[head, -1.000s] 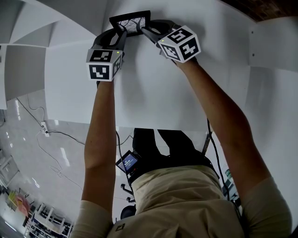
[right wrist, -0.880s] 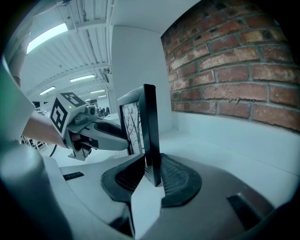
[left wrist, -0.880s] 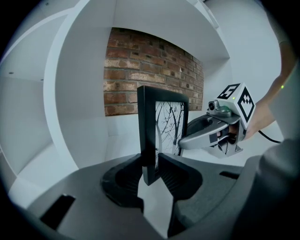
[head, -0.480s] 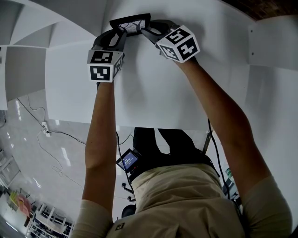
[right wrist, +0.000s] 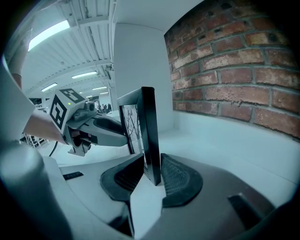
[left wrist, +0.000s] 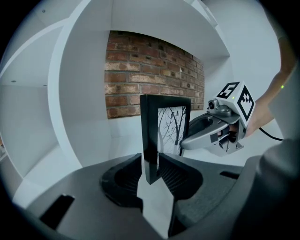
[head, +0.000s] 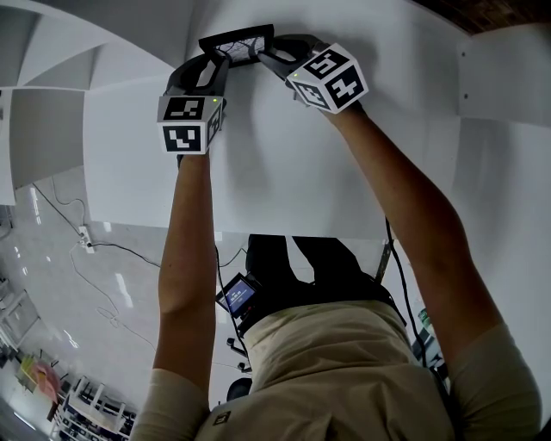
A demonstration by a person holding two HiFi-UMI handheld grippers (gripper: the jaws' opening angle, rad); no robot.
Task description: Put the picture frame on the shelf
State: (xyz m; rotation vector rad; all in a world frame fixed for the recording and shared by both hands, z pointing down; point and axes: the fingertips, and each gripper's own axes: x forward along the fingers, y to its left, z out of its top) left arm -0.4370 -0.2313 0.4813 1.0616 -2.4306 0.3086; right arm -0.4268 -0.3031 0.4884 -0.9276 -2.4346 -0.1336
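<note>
Picture frame (head: 237, 43): black, with a bare-tree print; it stands upright inside the white shelf (head: 284, 172), in front of the brick wall (head: 482, 13) and apart from it, print side turned away from the bricks.
Left gripper (head: 215, 62): its own view shows the two dark ribbed pads (left wrist: 176, 176) closed on the frame's (left wrist: 164, 133) near black side edge, low down. One pad presses the face that looks away from the brick wall (left wrist: 140, 70), the other presses the back.
Right gripper (head: 269, 59): clamped the same way on the opposite side edge. In its own view the frame (right wrist: 140, 131) runs edge-on between the pads (right wrist: 176, 176), with the brick wall (right wrist: 234, 70) just behind to the right.
Frame against the fingers: each side edge sits deep between a pair of pads, and most of the frame rises above them.
Grippers to each other: they face one another across the frame, both on the side away from the brick wall. Each shows in the other's view, the right gripper (left wrist: 183, 143) and the left gripper (right wrist: 124, 139) alike.
Frame's base: I cannot tell whether it touches the shelf board (left wrist: 93, 154).
Person: both bare forearms reach towards the brick wall.
</note>
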